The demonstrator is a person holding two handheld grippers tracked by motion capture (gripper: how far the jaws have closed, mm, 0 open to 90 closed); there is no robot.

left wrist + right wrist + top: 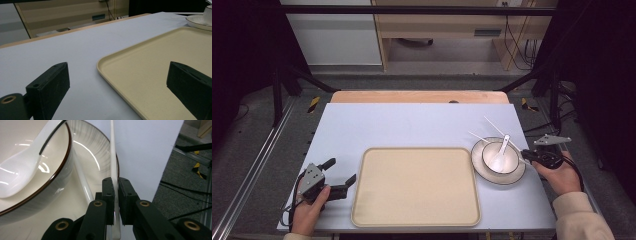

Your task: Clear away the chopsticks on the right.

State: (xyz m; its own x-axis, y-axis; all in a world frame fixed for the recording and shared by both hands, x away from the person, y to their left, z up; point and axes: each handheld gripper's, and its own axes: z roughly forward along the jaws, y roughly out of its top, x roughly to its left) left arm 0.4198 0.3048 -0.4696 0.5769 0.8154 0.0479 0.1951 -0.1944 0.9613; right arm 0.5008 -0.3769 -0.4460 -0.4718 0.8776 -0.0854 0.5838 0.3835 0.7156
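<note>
Chopstick work at a white surface [412, 120], read left to right: left gripper [337, 180] rests with jaws released beside the empty tray [414, 187]. Further right, a plate [512, 177] holds a bowl [512, 161] with a spoon [502, 150]. Right gripper [116, 202] has jaws clenched on one chopstick [112, 157] lying across the plate's rim; a second chopstick [477, 136] lies beside. Lifting slowly and level should prevent slipping.

A flat beige rectangular tray [414, 187] lies near the middle of the desk [377, 122]. Just right of it sits a white ribbed plate [513, 176] carrying a dark-rimmed white bowl [492, 152]; a white ceramic spoon [502, 148] rests in the bowl.
</note>
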